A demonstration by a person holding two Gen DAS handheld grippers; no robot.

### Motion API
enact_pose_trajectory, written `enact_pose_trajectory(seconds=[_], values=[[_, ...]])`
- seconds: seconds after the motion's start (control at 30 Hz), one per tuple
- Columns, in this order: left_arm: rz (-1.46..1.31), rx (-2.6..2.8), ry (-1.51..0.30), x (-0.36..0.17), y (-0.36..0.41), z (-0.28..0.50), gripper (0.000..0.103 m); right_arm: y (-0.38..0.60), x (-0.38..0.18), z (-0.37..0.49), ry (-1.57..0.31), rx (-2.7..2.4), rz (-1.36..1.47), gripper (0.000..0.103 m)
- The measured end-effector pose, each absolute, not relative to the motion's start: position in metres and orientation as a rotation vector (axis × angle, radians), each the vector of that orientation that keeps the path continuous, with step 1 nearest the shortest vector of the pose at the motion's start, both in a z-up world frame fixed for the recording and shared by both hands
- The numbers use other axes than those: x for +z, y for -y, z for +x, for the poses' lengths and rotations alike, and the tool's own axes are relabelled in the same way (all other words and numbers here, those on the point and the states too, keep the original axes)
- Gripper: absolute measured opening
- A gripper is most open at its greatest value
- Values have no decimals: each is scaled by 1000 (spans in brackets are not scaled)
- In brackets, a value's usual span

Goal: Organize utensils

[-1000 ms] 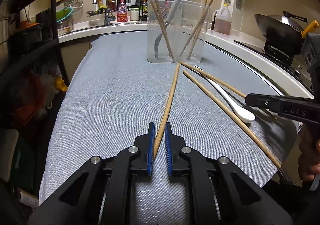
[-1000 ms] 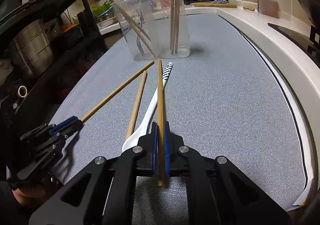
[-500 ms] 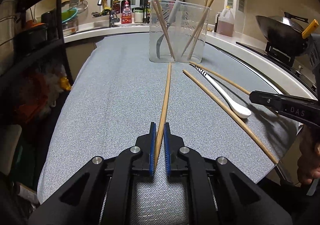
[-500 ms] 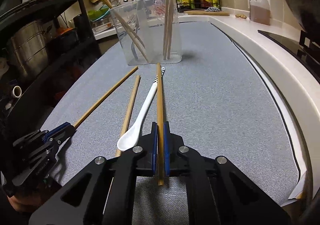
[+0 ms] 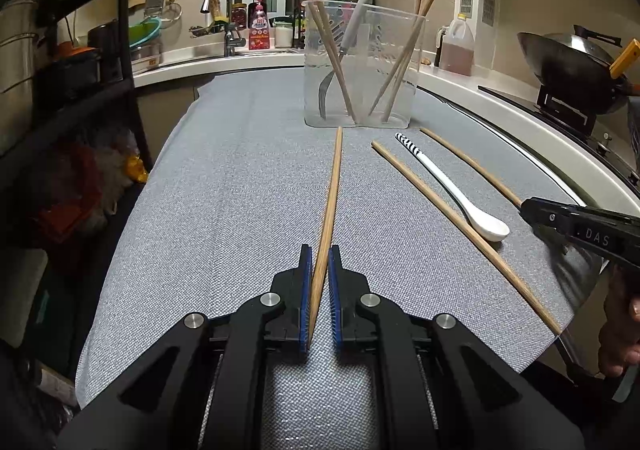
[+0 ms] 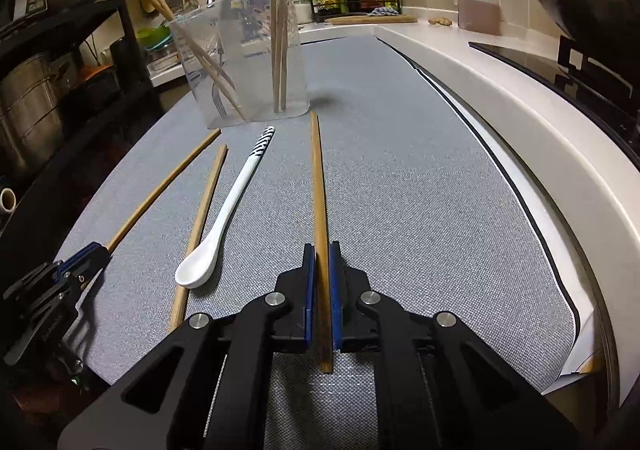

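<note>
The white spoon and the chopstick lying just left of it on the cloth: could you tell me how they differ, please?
The spoon is white with a striped handle end; the chopstick is plain tan wood. The spoon widens into a bowl; the chopstick stays a thin stick. The chopstick reaches nearer the camera than the spoon. Both lie loose on the grey cloth, ungripped.

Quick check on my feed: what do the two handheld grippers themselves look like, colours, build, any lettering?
Both match: the left gripper and right gripper have matte black angular linkage arms with triangular cut-outs, round silver pivot screws, and blue ribbed pads lining the fingers. Seen from the side, the right gripper's black body bears pale lettering reading "DAS". A bare hand shows behind it. No cables show.
</note>
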State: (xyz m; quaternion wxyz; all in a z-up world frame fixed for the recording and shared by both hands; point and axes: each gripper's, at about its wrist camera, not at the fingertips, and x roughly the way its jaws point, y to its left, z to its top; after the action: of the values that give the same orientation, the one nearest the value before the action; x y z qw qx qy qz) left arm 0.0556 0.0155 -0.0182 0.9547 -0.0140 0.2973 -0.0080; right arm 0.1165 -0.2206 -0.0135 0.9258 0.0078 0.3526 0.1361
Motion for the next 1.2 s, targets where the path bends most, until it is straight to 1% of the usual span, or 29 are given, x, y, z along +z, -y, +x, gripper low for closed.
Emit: enact_pose_trajectory(seconds=[0.07,0.3,0.33,0.4,0.43,0.67,0.8,1.2], values=[[-28,-16,-598,-19,-15,56,9,217,-14,114,-714,275,-16,14],[-18,-6,-579,-21,-9,56,9,216,-15,111,-688,270,-40,14],[-16,-6,-577,-21,-8,56,9,216,-16,110,-682,271,-48,13],[-10,-7,-577,-21,-8,56,8,213,-16,109,-671,281,-66,7],[-15,-9,-578,-21,-8,55,8,212,-16,108,-665,280,-82,6],[-40,22,-572,-20,-14,49,8,219,-17,109,-653,259,-48,6],[-27,11,-568,-20,-7,49,8,214,-19,106,-630,252,-90,8],[-24,11,-560,-21,-5,51,8,217,-19,105,-626,256,-81,8]])
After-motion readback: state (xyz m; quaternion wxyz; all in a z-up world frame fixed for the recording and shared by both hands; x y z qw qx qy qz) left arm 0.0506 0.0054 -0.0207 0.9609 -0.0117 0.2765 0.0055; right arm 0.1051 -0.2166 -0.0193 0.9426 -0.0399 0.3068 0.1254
